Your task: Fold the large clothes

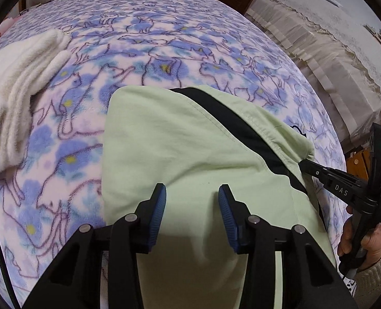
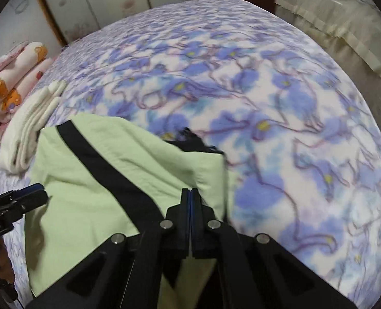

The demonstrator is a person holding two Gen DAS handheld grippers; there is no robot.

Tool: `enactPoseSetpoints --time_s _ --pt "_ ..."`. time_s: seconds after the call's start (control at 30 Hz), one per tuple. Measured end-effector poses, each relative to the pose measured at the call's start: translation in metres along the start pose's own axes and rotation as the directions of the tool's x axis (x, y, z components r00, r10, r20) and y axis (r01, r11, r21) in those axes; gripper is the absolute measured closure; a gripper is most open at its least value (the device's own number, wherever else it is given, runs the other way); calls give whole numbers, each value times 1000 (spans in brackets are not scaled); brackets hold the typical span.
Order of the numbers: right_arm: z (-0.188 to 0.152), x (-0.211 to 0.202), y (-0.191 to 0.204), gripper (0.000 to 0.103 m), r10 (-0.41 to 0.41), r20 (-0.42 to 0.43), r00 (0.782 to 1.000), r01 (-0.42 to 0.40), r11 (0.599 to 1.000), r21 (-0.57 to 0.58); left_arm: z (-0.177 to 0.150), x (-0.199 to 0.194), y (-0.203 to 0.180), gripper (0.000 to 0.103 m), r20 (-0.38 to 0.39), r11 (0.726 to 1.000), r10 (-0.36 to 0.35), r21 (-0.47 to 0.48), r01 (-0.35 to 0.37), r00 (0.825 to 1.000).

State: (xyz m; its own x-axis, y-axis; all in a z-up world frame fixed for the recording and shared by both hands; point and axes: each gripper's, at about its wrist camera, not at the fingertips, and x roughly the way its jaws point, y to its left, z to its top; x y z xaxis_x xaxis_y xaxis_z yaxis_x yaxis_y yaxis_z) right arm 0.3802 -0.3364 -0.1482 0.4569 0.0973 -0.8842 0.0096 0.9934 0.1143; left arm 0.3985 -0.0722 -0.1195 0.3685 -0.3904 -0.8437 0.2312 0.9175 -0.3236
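Observation:
A light green garment (image 1: 180, 144) with a black diagonal stripe (image 1: 231, 118) lies on the flower-patterned bed blanket (image 1: 144, 49). My left gripper (image 1: 192, 193) is open and hovers just above the garment's near part, holding nothing. My right gripper (image 2: 190, 191) is shut on the garment's right edge (image 2: 206, 170). It shows in the left wrist view (image 1: 303, 163) pinching the raised fold at the right. The garment (image 2: 87, 180) and its stripe (image 2: 108, 170) also show in the right wrist view, with my left gripper (image 2: 40, 193) at its left edge.
A folded white fleece stack (image 1: 18, 97) lies left of the garment; it shows too in the right wrist view (image 2: 33, 123). A rolled pink bear-print blanket (image 2: 15, 77) sits at the far left. A beige cloth-covered piece of furniture (image 1: 327, 59) stands right of the bed.

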Motion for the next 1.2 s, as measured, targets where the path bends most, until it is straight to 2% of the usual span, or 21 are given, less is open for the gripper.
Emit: enactPoseSetpoints --time_s 0.27,0.4,0.57,0.8,0.93,1.2 --pt "2 -4 1 103 -9 -8 1000 9 999 32 1 -4 0 59 -16 1000 8 -21 -8 1000" --pt "2 -12 1 103 0 -8 1000 1 999 54 0 -8 -2 49 -20 1000 12 -25 -13 1000" --pt "1 -27 7 101 5 -1 1000 -5 999 51 -4 -17 -3 48 -22 999 21 -33 -22 1000" --pt "-4 -52 14 100 16 -9 1000 -16 997 74 -10 -41 -2 35 -31 997 44 -60 -46 999" --pt "-16 -72 20 100 40 -14 999 -38 996 86 -16 -61 0 32 -35 996 35 -81 -38 999" --pt "-51 -117 24 83 81 -21 996 -78 991 110 -34 -95 -5 31 -61 997 38 -66 -42 997"
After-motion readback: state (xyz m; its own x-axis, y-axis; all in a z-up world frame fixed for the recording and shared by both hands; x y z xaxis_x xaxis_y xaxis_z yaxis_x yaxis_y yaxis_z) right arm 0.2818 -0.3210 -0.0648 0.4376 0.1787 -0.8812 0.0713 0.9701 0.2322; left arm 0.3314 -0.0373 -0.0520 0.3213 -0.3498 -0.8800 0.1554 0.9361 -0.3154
